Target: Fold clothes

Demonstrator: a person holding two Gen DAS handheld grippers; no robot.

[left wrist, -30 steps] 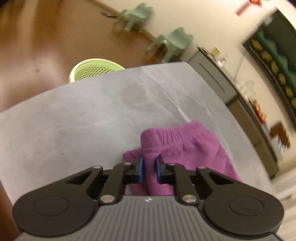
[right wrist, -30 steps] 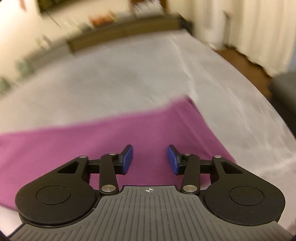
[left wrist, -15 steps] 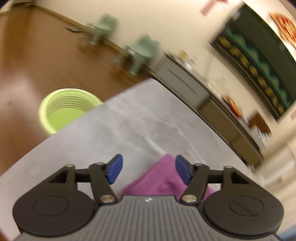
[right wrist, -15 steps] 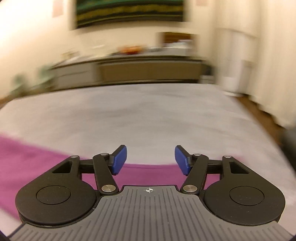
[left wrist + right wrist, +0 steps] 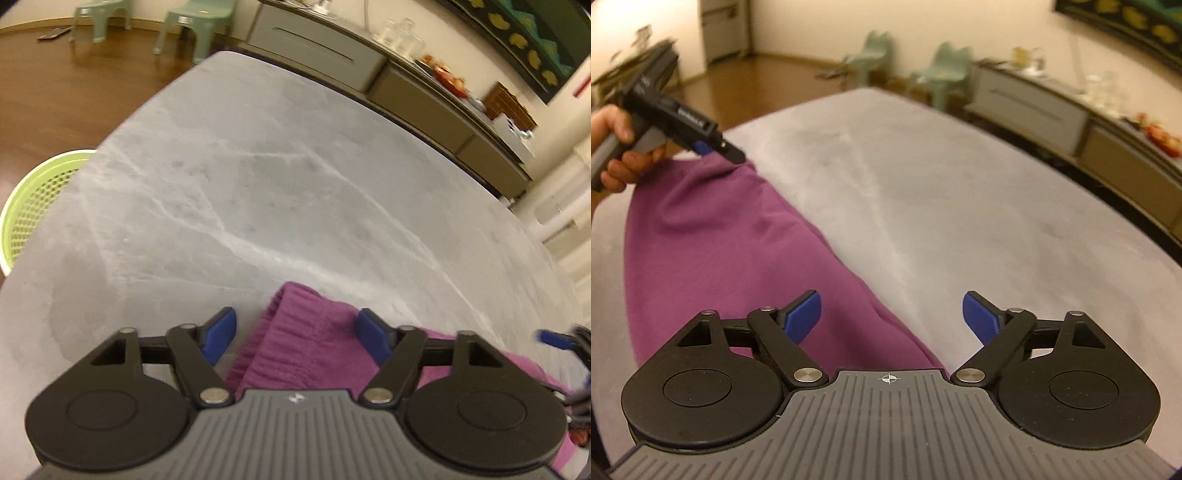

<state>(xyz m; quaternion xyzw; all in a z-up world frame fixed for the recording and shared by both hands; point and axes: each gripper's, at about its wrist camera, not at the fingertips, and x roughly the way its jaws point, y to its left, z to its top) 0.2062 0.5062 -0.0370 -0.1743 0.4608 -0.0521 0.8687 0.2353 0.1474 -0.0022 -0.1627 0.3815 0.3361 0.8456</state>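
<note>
Since a second ago, both grippers have been opened and lifted off the purple trousers (image 5: 306,350). Now the left gripper (image 5: 295,334) is held wide above the elastic waistband, which lies between and just below its blue fingertips. The right gripper (image 5: 892,314) is also spread wide over the garment's other end, nothing gripped. The trousers are laid flat on the grey table (image 5: 240,192). A green basket (image 5: 33,206) is seen far left, beyond the table edge.
</note>
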